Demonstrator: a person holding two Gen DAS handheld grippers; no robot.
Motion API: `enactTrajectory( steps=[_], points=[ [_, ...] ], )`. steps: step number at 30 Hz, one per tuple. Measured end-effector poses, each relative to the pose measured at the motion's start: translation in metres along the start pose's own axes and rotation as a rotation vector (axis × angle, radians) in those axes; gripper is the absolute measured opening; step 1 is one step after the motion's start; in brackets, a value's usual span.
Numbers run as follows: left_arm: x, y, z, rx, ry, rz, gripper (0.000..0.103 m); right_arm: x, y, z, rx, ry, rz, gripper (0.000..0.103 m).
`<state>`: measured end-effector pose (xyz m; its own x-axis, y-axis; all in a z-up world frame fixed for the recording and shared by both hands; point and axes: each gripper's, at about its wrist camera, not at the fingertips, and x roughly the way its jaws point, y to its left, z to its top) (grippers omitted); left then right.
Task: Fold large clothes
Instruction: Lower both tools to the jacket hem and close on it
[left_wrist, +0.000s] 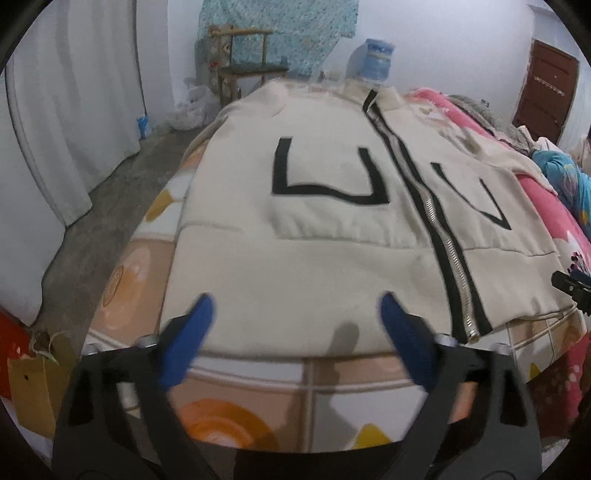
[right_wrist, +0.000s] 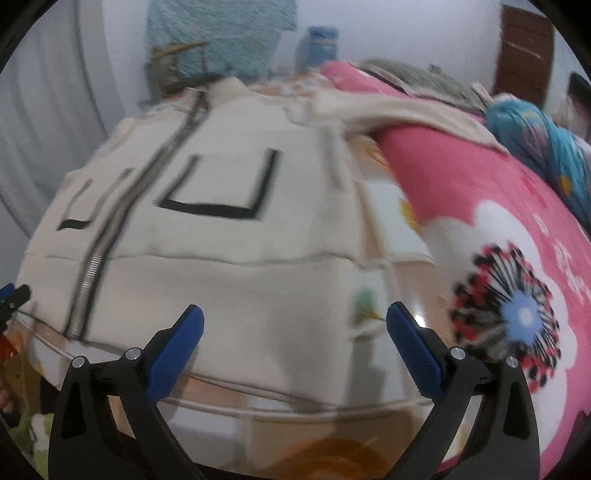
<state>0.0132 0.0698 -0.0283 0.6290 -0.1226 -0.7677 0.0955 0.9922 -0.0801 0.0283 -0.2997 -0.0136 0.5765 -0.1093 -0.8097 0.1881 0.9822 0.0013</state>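
Flat across the bed, a cream jacket (left_wrist: 314, 229) is being shown front side up, its hem lying nearest the cameras and its collar pointing toward the far wall. A zipper (left_wrist: 443, 236) with silver teeth and black edging is running down the middle, closed along the stretch that can be seen. Black angular outlines are printed on each chest panel (they resemble pocket frames rather than letters, and no readable word or brand is being made out). One sleeve (right_wrist: 406, 107) is being draped sideways over a pink flowered blanket (right_wrist: 498, 229), while the body is resting on a bedsheet (left_wrist: 280, 398) patterned in orange, peach and white.

The left gripper (left_wrist: 297, 317) is being held just above the hem, its blue pads (left_wrist: 192, 339) spread wide with nothing between them. The right gripper (right_wrist: 295, 325) is likewise being held with its fingers apart near the jacket's hem on the blanket side, pinching nothing; this view is blurred.

Behind the bed, a wooden chair (left_wrist: 240, 66), a blue water bottle (left_wrist: 376, 59), a teal cloth (left_wrist: 280, 26) on the wall, a white curtain (left_wrist: 74, 110) and a brown door (left_wrist: 546, 88) are being seen.
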Motion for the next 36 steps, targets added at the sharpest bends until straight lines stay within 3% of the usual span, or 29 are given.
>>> enactTrajectory(
  steps=[3,10,12,16,24,30,33,36],
  points=[
    [0.004,0.012,-0.001,-0.058,0.024,0.0,0.068,0.004,-0.009,-0.003,0.007,0.013,-0.015,0.088],
    [-0.023,0.032,0.009,-0.097,-0.104,0.028,0.068,0.002,-0.01,-0.009,-0.013,-0.003,0.001,0.082],
    [-0.015,0.038,0.013,-0.1,-0.089,0.057,0.068,0.005,-0.01,-0.009,-0.02,-0.012,0.004,0.081],
    [0.01,0.053,0.012,-0.141,-0.008,0.055,0.049,0.007,-0.007,-0.009,-0.047,-0.007,0.001,0.072],
    [0.018,0.059,0.01,-0.153,-0.005,0.058,0.044,0.01,-0.007,-0.01,-0.039,-0.011,-0.006,0.061],
    [0.027,0.062,0.016,-0.147,0.006,0.102,0.044,0.026,-0.004,0.0,-0.046,-0.038,-0.018,0.056],
    [0.028,0.059,0.016,-0.131,-0.003,0.112,0.034,0.028,-0.002,0.001,-0.051,-0.044,-0.013,0.046],
    [0.026,0.051,0.015,-0.082,-0.022,0.132,0.014,0.026,-0.006,0.003,-0.039,-0.049,-0.021,0.024]
  ],
)
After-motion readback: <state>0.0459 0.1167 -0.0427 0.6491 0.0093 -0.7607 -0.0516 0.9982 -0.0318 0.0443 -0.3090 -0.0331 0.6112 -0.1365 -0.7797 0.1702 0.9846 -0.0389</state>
